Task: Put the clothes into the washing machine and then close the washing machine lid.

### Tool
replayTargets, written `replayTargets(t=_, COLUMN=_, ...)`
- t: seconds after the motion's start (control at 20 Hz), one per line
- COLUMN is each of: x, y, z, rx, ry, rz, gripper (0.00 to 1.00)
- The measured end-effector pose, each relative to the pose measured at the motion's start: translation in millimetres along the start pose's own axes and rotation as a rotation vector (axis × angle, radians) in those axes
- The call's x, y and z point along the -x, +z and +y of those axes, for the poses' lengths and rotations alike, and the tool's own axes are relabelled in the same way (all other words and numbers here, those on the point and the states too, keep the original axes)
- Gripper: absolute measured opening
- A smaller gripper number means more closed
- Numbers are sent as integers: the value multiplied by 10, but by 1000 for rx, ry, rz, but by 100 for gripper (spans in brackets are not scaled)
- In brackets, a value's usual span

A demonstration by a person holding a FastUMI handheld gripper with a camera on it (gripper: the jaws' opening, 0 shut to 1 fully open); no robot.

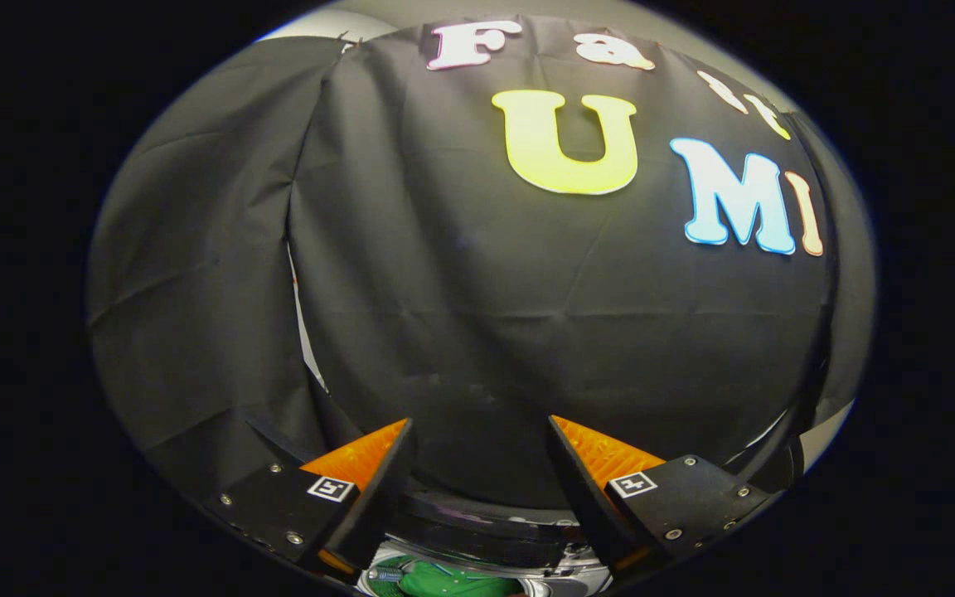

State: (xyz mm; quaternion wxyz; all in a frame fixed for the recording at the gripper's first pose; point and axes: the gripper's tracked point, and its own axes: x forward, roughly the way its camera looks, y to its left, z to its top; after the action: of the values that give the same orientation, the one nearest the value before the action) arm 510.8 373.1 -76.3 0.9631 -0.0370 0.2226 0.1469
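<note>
My gripper [480, 427] is open, its two fingers spread wide with nothing between them, pointing at the black cloth wall. Far below, between the finger bases, part of the washing machine [477, 522] shows: a dark rim around a round metal drum opening. A green garment [448, 580] lies inside the drum, partly hidden by the fingers. I cannot see the machine's lid clearly; a dark curved band just above the drum may be its edge.
The black cloth wall [527, 315] stands close ahead, hanging in two panels with a narrow pale gap [302, 323] between them at the left. A pale wall strip [826, 431] shows at the right.
</note>
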Motion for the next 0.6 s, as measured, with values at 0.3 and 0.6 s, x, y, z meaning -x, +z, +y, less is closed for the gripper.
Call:
replayTargets(t=0.3, x=126, y=-94, z=-66, rx=-66, ry=-28, rz=24, gripper=97)
replayTargets(t=0.6, x=481, y=-204, z=34, rx=-81, ry=28, rz=-11, gripper=94)
